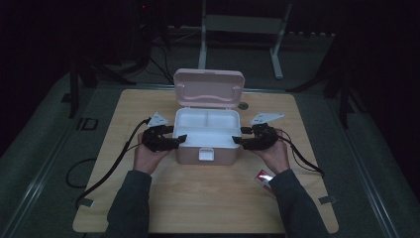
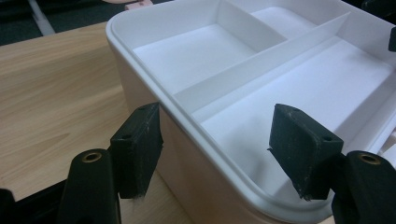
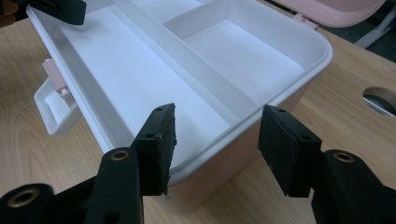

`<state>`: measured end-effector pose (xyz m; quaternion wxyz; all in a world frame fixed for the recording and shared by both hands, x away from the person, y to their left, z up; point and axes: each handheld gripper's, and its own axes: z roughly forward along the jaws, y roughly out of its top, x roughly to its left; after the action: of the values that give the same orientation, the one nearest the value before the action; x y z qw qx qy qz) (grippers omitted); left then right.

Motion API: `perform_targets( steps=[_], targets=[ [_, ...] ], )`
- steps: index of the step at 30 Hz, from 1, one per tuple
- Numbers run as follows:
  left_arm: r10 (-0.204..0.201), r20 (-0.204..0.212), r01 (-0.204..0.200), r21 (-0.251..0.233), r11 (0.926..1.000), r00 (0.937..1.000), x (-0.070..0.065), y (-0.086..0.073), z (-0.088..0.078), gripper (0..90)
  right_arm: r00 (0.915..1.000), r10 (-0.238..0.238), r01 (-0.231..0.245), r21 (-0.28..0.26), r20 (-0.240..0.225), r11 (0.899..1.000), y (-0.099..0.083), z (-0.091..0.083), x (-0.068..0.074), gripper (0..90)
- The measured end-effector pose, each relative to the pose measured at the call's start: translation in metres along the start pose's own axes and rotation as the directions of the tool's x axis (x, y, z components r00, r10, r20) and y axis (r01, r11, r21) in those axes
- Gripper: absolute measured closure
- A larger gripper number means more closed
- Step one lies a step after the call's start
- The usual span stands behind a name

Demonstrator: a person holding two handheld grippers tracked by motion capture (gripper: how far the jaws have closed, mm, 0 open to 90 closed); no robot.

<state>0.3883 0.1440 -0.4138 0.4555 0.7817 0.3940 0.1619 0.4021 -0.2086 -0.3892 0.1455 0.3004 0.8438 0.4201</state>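
Observation:
A pink box stands in the middle of the wooden table, its lid tipped up and back. A white divided tray sits inside it. My left gripper is at the box's left end; in the left gripper view one jaw is outside the pink wall and the other over the tray, with the rim between them untouched. My right gripper straddles the right-end rim the same way, with a gap on both sides of the tray's edge.
A white latch hangs on the box's front wall. A small red and white object lies by the right forearm. A round hole is set in the tabletop behind the box. A white frame stands beyond the table.

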Motion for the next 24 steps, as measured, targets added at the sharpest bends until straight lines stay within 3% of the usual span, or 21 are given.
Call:
perform_targets(
  steps=[11,24],
  targets=[
    [0.022,0.026,-0.022,0.015,0.9996,0.9994,-0.028,0.002,0.004,35.5,1.0,-0.009,0.009,0.023,0.001,1.0,-0.016,-0.023,-0.008,46.5],
    [0.024,0.033,-0.025,0.016,0.9996,0.9992,-0.043,0.001,0.006,35.7,1.0,-0.005,0.005,0.021,-0.001,1.0,-0.027,-0.038,-0.009,46.1]
  ],
)
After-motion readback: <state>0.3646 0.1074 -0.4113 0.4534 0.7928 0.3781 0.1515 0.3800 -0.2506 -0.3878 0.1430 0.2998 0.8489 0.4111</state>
